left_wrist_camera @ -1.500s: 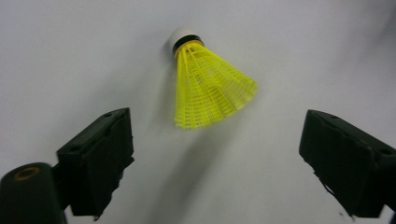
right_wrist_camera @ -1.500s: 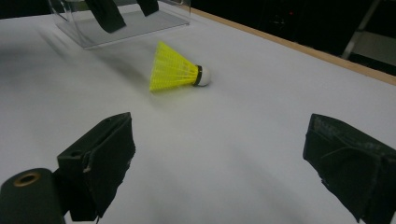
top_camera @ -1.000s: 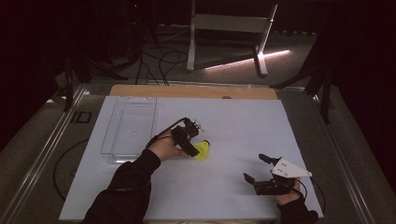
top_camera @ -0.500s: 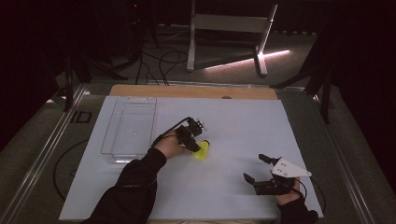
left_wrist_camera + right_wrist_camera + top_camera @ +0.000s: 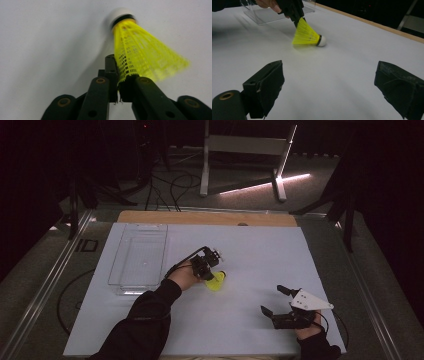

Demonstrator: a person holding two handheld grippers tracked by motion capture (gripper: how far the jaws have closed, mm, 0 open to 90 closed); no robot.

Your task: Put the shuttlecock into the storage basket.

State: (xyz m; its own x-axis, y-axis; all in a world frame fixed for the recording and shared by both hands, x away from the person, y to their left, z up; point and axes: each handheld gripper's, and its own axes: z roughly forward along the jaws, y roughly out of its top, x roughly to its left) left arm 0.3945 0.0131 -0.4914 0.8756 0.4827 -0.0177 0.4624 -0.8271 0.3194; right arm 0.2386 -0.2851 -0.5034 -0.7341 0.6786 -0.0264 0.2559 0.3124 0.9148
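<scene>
A yellow shuttlecock point(image 5: 216, 281) with a white cork tip lies on its side on the white table top point(image 5: 240, 250), a little left of the middle. In the left gripper view its mesh skirt point(image 5: 140, 52) is pinched at the rim between the jaws of my left gripper point(image 5: 118, 75), which have just been closing. From the right gripper view, the left gripper point(image 5: 297, 20) comes down onto the shuttlecock point(image 5: 308, 35) from above. My right gripper point(image 5: 273, 300) rests at the front right, jaws wide apart and empty point(image 5: 332, 85).
A clear plastic tray point(image 5: 140, 255) stands at the left of the table, behind the left hand, and its corner shows in the right gripper view point(image 5: 262, 15). A wooden strip point(image 5: 210, 217) runs along the table's far edge. Metal stands and cables lie on the dark floor beyond.
The left gripper has shifted slightly to the right onto the shuttlecock's skirt, and the shuttlecock has barely moved. The right gripper has kept still.
</scene>
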